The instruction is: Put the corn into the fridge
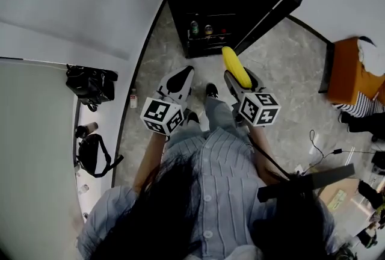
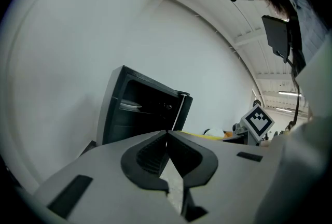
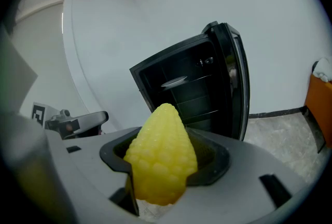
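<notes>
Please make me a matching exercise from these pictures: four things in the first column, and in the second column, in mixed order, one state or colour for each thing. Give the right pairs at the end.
Column one:
1. corn
2. fridge door
3. left claw
4. right claw

Column two:
A. shut, with nothing in it
B. swung open
C. yellow, its tip pointing forward
D. shut on the corn

Pairs: 1-C, 2-B, 3-A, 4-D
</notes>
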Motion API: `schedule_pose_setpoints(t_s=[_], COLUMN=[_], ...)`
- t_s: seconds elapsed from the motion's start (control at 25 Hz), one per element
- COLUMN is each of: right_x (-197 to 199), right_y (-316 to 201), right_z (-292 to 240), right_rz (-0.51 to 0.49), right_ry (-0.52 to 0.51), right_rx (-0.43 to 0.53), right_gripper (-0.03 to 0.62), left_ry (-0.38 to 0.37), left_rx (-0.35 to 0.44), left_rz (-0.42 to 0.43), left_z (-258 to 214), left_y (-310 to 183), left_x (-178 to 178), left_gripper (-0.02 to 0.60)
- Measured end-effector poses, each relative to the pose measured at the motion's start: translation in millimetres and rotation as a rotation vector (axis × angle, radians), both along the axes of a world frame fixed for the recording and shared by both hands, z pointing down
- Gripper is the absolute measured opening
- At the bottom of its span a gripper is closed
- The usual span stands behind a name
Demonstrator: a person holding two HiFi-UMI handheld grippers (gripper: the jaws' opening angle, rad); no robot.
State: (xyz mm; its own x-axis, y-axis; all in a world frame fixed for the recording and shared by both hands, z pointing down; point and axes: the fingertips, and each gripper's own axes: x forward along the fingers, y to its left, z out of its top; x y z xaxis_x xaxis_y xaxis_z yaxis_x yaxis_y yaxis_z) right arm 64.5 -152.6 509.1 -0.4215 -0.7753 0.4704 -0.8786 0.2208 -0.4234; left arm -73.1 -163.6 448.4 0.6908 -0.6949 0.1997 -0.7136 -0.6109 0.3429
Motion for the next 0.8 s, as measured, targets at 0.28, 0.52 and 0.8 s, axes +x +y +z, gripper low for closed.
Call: schedule_pose_setpoints(t_s=[0.28,0.52,0.8], right_x=[20.5,32.1,31.0], right_y=[-56.7,-104.4,-158.7], right_z=[28.2,55.8,90.4], right_rz=[-0.010,-0.054,-0.092], right_ry=[0.005,0.046,0.089], right_rx=[-0.019,-0.026,-0.037], right_gripper=[0.253,0.253,0.253], left_ry=[-0.043,-0.046,-0.043], left_rx=[-0.007,-0.039,-0.062], left_rz=[-0.011,-0.033,-0.058], left_z=[22.2,40.4,50.1], left_y=[-40.9,-76.3,-108.0], left_x=[18.4,31.2,44.0], left_gripper=[0.009,0.009,0.009])
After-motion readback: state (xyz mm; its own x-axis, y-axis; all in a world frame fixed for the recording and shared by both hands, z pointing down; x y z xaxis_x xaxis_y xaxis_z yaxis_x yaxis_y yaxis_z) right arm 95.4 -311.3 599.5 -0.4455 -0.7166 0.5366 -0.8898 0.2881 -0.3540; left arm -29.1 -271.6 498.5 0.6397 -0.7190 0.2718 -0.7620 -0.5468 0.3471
